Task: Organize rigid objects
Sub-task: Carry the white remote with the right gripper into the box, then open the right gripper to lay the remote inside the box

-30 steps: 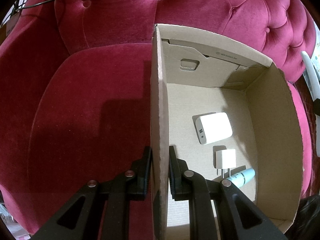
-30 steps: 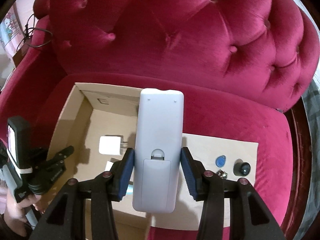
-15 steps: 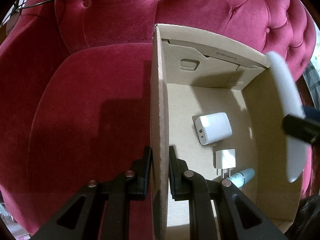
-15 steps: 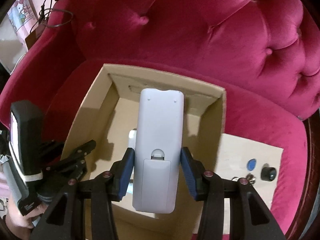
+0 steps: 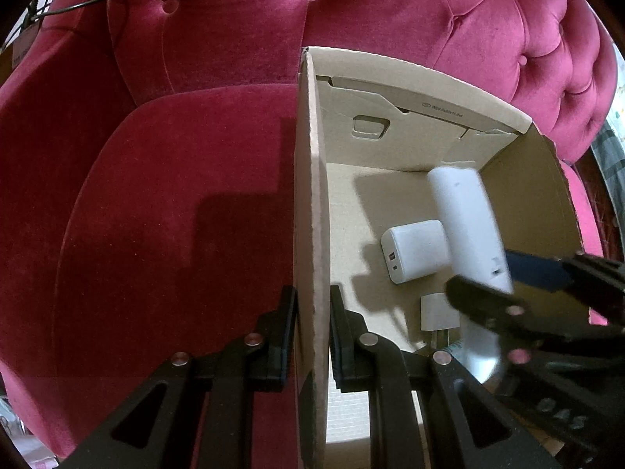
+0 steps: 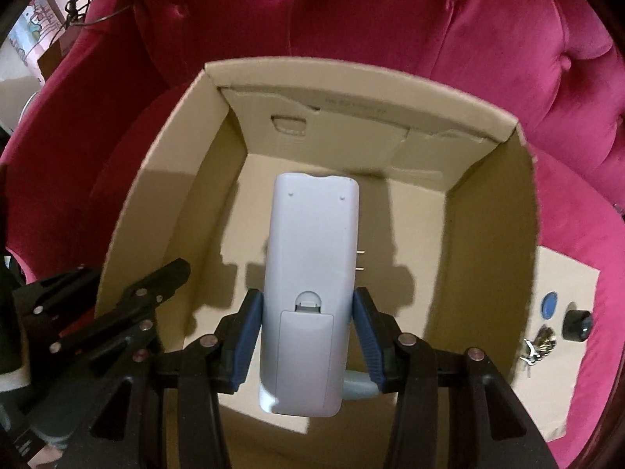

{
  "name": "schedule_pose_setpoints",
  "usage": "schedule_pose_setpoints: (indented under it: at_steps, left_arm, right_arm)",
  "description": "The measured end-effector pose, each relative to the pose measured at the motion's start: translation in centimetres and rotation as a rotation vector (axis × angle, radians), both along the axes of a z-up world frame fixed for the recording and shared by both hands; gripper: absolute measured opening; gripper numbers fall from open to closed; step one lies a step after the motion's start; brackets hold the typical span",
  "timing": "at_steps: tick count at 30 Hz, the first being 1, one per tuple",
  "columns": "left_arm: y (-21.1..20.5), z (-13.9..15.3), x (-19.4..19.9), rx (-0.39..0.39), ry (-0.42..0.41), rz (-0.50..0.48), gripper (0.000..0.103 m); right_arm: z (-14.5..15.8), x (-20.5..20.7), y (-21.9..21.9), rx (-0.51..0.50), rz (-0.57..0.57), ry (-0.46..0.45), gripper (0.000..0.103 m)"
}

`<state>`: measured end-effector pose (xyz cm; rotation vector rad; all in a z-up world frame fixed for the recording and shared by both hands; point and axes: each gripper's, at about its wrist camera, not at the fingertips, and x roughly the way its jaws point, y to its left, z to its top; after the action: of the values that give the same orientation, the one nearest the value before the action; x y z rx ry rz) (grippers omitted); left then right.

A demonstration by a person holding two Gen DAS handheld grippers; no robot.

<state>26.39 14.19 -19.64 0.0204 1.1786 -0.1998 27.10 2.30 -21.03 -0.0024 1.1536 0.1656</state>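
Hanging inside the open cardboard box (image 6: 496, 211), the white remote control (image 6: 308, 293) is held back side up, its battery cover toward the camera. The jaws of the right gripper (image 6: 306, 336) are closed on the lower part of the remote, the blue pads (image 6: 246, 336) pressing on its two long sides. On the box floor under the remote lie a large white charger (image 5: 414, 250) and, nearer the camera, a smaller white plug adapter (image 5: 435, 312). The jaws of the left gripper (image 5: 312, 336) are closed on the left wall of the box, one finger inside and one outside. The box stands on the seat of a red velvet armchair (image 5: 175, 195). Right of the box, on a flat cardboard sheet (image 6: 558, 351), lie a blue tag (image 6: 549, 305), a black knob (image 6: 576, 324) and a small metal piece (image 6: 537, 346).
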Motion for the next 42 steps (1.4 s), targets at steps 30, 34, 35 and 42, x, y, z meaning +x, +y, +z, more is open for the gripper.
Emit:
schedule_pose_setpoints:
  at_steps: [30,34,35,42]
  left_arm:
    - [0.1,0.1,0.0,0.001,0.001,-0.002,0.017]
    - [0.0,0.1,0.0,0.004,0.000,-0.002,0.017]
    - [0.0,0.1,0.1,0.006,0.000,-0.003,0.017]
    - [-0.1,0.1,0.0,0.008,0.000,-0.003,0.016]
  right_arm:
    - [-1.2,0.6,-0.1,0.012,-0.035,0.008,0.053]
    - [0.3,0.2,-0.5,0.006,-0.033,-0.020,0.056]
    - [0.6,0.1,-0.7,0.004,-0.034,-0.024,0.057]
    - [2.8,-1.1,-2.0,-0.011,-0.044,-0.051,0.059]
